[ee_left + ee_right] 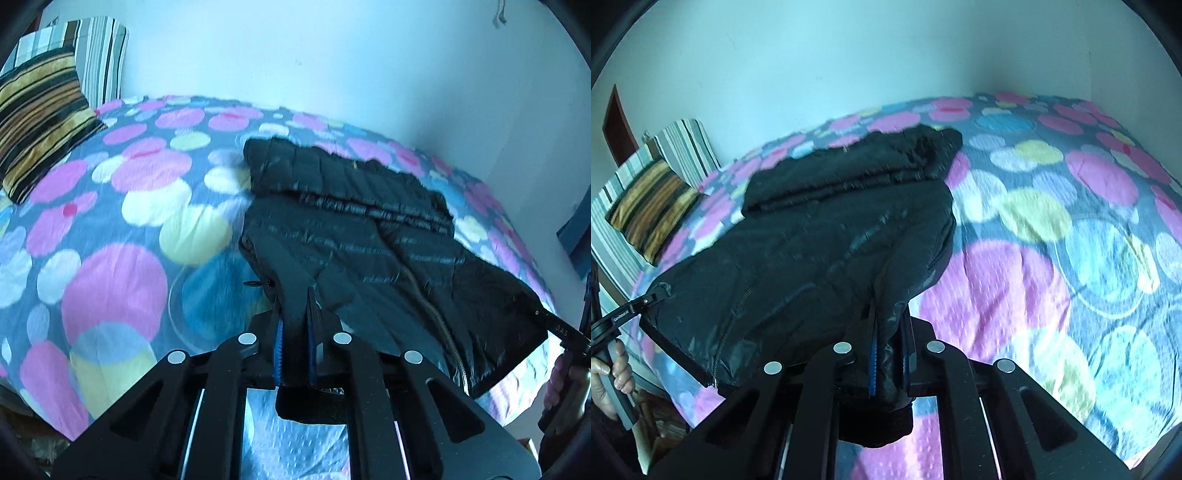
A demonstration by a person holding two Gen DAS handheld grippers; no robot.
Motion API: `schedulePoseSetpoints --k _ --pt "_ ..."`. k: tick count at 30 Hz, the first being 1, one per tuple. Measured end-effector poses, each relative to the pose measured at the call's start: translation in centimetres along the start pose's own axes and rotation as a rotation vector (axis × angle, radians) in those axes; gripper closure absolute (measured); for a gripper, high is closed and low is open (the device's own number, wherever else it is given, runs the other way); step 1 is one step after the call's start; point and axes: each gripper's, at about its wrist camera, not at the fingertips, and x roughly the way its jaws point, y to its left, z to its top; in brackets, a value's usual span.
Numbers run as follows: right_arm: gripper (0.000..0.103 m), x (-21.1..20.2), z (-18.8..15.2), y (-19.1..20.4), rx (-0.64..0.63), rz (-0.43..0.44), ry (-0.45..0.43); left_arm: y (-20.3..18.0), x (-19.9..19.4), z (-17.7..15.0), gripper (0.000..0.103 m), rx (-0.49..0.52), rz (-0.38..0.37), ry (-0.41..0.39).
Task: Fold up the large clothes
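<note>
A black quilted puffer jacket lies on the bed, zipper up, with its far part folded over itself; it also shows in the right wrist view. My left gripper is shut on the jacket's near left hem corner. My right gripper is shut on the near right hem corner. Each gripper appears at the edge of the other's view, the right gripper's fingers in the left wrist view and the left gripper's fingers in the right wrist view, both pinching the hem. The near hem is lifted off the bed.
The bed cover has large pink, yellow and blue dots. A brown striped cushion and a grey striped pillow lie at the head end, also seen as the cushion in the right wrist view. A white wall runs along the bed's far side.
</note>
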Motion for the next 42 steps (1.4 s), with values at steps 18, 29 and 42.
schedulePoseSetpoints --k 18,29,42 --pt "0.094 8.9 16.0 -0.6 0.070 0.056 -0.110 -0.7 13.2 16.1 0.093 0.007 0.046 0.002" --pt "0.094 22.1 19.0 -4.8 0.127 -0.055 0.045 0.9 25.7 17.7 0.092 0.056 0.146 0.116" --pt "0.096 25.6 18.1 -5.6 0.153 -0.055 0.093 1.0 26.3 18.1 0.086 0.073 0.113 0.092"
